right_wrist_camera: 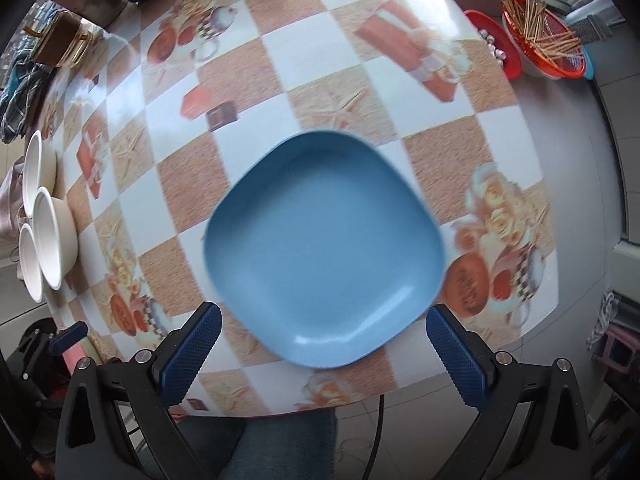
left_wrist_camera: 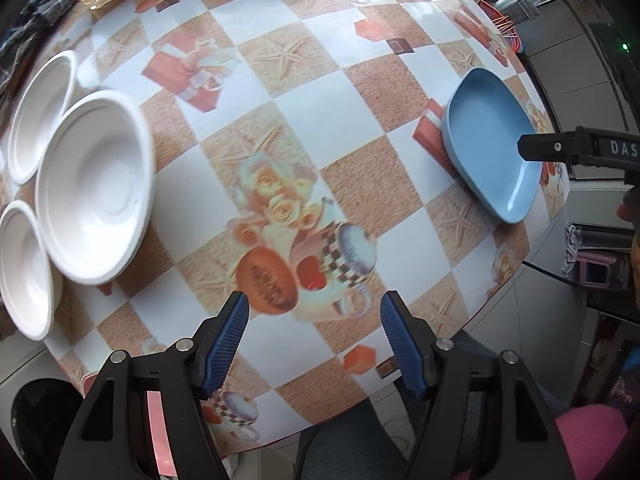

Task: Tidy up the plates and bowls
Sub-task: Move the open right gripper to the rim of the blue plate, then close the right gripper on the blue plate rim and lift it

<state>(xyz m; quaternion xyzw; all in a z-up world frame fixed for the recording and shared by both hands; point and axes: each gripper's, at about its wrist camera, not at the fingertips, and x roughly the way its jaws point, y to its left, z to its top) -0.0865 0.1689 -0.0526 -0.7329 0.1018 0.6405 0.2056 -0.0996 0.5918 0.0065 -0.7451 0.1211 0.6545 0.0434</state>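
Blue and squarish, the plate (right_wrist_camera: 324,252) lies flat on the checked tablecloth (right_wrist_camera: 276,52), near the table's near-right edge, with nothing on it. The right gripper (right_wrist_camera: 324,344) hovers just on the near side of it, jaws spread wide and holding nothing; its blue ribbed pads (right_wrist_camera: 190,354) stand either side of the plate's near rim, apart from it. That wide spread fits a flat thing with a thin raised lip: my judgement is that the claw is lined up to take the near rim, though whether it is low enough for that I cannot tell.

On the far left side of the table sit 3 white bowls (left_wrist_camera: 94,186), grouped so that their rims touch or overlap, the largest one nearest the table's middle. Being clustered, they already form a pile-like group, so the plate, well apart on the right, looks like the odd piece that needs moving.

The left gripper (left_wrist_camera: 314,330) is also open and empty, held above the near edge over the printed roses, between bowls and plate, touching neither.

At the far right corner stand a red basket of wooden sticks (right_wrist_camera: 548,36) and a second red dish (right_wrist_camera: 494,40), clear of the work. A sliding plate near the table edge is the likely risk.
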